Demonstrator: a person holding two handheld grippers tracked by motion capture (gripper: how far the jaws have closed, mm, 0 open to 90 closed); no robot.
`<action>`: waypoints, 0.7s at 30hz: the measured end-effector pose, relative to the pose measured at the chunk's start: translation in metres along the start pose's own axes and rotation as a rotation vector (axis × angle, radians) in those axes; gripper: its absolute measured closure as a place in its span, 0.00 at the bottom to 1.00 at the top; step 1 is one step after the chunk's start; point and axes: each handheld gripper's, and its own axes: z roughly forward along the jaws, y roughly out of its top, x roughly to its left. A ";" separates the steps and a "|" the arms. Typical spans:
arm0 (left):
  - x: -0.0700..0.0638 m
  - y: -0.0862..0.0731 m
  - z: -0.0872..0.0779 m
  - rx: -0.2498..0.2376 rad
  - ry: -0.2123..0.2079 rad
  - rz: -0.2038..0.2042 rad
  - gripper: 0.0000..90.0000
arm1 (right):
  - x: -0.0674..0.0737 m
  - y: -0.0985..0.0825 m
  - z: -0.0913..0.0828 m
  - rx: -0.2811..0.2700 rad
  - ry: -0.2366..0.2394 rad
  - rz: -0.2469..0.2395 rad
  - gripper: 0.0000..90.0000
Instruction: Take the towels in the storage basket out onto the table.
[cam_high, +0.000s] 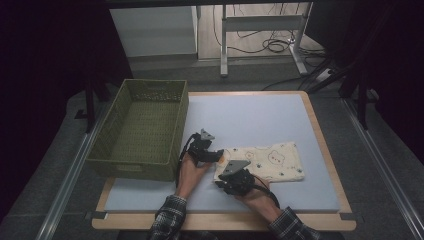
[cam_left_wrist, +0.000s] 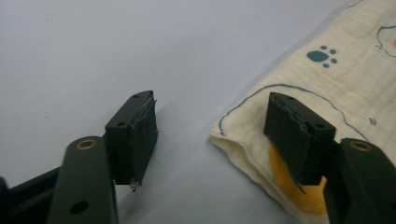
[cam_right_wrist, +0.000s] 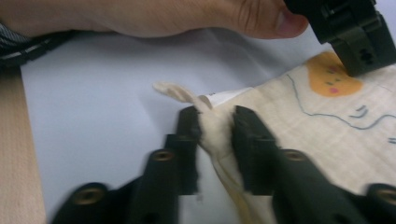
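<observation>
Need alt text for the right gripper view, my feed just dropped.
The right gripper pinches a bunched edge of the cream printed cloth between its jaws on the pale mat. Beyond it, the left hand holds the left gripper over the cloth's orange patch.

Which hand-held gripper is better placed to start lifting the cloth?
Right. The right hand-held gripper is shut on the cloth corner; the left hand-held gripper is open, only straddling its edge.

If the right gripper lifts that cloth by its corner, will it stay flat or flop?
Likely flop: the cloth bunches into soft wrinkles where the right gripper pinches it. It looks thin and light, lying folded in layers on the table, so layers may fall open. The left gripper, open over the other corner, could help.
</observation>
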 end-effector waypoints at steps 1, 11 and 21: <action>0.000 0.000 0.000 -0.002 0.006 -0.007 0.45 | -0.001 0.000 0.000 0.004 -0.004 0.002 0.92; -0.002 0.000 -0.002 -0.012 -0.078 0.041 0.96 | -0.016 -0.004 -0.005 -0.030 0.083 0.121 0.95; -0.009 0.015 -0.020 -0.075 -0.078 0.054 0.98 | -0.019 0.001 -0.029 -0.100 0.094 0.134 0.95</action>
